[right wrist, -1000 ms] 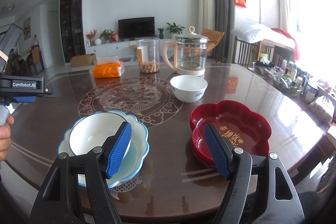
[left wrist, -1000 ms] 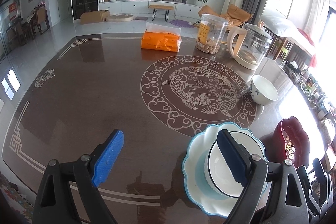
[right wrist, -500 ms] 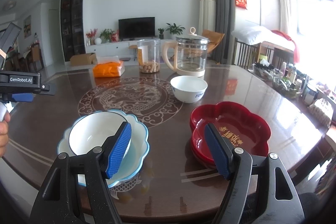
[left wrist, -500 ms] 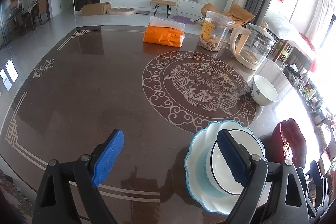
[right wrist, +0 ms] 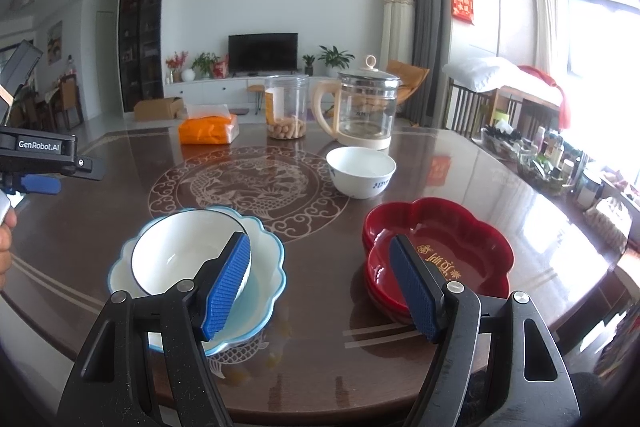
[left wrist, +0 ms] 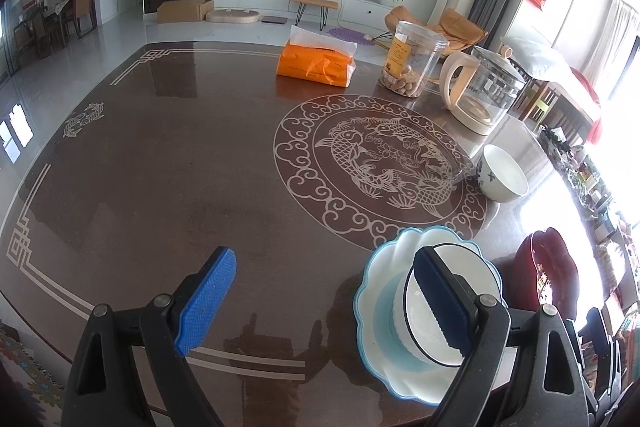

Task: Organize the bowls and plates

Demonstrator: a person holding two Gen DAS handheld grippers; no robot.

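A white bowl with a dark rim (right wrist: 180,255) (left wrist: 436,311) sits in a scalloped light-blue plate (right wrist: 268,267) (left wrist: 376,291) near the table's front edge. Red lobed dishes (right wrist: 440,251) (left wrist: 548,275) are stacked to its right. A small white bowl with blue marks (right wrist: 360,171) (left wrist: 502,179) stands farther back. My left gripper (left wrist: 320,295) hangs open above the table, its right finger over the white bowl, nothing held. My right gripper (right wrist: 320,283) is open over the gap between blue plate and red dishes. The left gripper's body (right wrist: 40,155) shows at the right wrist view's left edge.
At the back of the brown table (left wrist: 160,167) are an orange tissue pack (left wrist: 316,67), a clear jar of snacks (left wrist: 412,63) and a glass kettle (left wrist: 480,91). Bottles and clutter (right wrist: 548,155) line the right side. A hand (right wrist: 6,247) holds the left gripper.
The left wrist view has shifted slightly, so the blue plate and bowl sit a little higher and farther right in it. The right gripper has stayed still.
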